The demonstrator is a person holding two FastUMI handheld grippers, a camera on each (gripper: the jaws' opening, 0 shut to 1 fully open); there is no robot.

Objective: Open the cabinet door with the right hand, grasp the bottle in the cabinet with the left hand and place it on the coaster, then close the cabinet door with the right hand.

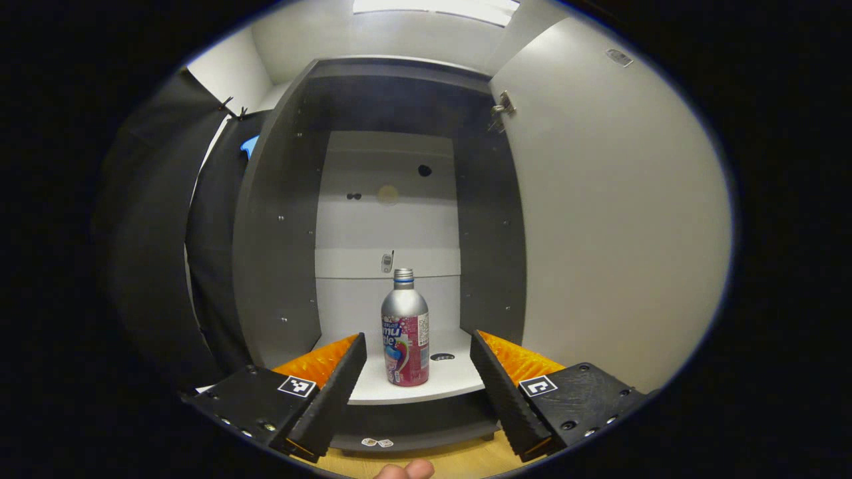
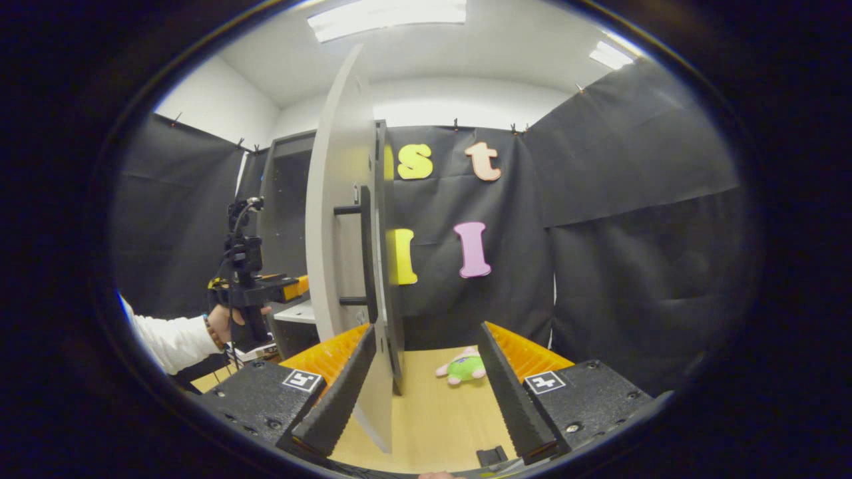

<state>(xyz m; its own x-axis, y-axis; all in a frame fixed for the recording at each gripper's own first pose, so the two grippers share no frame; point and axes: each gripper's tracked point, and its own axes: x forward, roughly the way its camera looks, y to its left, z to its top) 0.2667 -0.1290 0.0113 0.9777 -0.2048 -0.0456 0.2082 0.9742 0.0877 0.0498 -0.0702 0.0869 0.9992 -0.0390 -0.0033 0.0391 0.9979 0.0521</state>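
My left hand-held gripper (image 1: 418, 379) was released, jaws spread wide to take the bottle (image 1: 405, 330) standing at lower centre on the cabinet shelf (image 1: 459, 382). My right hand-held gripper (image 2: 421, 382), also released, faced the opened cabinet door (image 2: 341, 219) edge-on.

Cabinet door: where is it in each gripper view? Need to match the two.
Left gripper view: the open cabinet door spans the right side, inner face toward the camera, hinge at its top left, beside the bottle.
Right gripper view: the door stands edge-on left of centre, its bar handle facing right, its lower edge between the right gripper's open fingers.
Shared landmark: the dark cabinet.
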